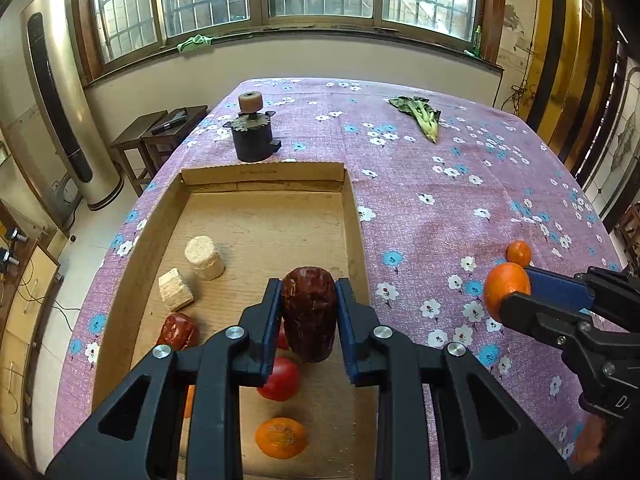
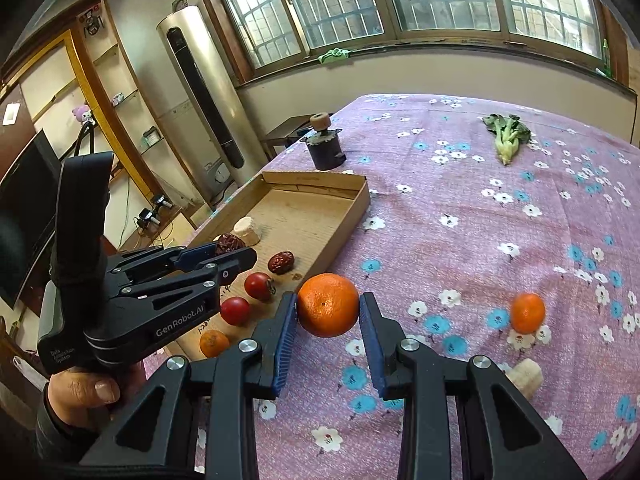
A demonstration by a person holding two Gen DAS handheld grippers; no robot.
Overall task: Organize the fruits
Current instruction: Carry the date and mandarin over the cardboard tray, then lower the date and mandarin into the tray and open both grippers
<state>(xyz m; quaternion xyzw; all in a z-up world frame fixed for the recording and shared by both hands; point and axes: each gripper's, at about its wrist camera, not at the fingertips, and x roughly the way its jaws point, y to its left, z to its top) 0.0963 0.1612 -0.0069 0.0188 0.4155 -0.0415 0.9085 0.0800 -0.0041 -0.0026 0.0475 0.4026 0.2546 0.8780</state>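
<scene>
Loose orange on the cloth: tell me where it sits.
The loose orange lies on the tablecloth, in the right wrist view right of the held orange and outside the box; a pale chunk lies just nearer the camera.

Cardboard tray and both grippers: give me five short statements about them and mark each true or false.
1. The left gripper holds a red date. True.
2. The right gripper holds a tomato. False: its jaws grip a mandarin.
3. The cardboard tray is empty. False: it holds tomatoes, a date, a mandarin and pale blocks.
4. A second mandarin lies on the tablecloth. True.
5. The leafy green lies in the tray. False: it lies on the cloth.
</scene>
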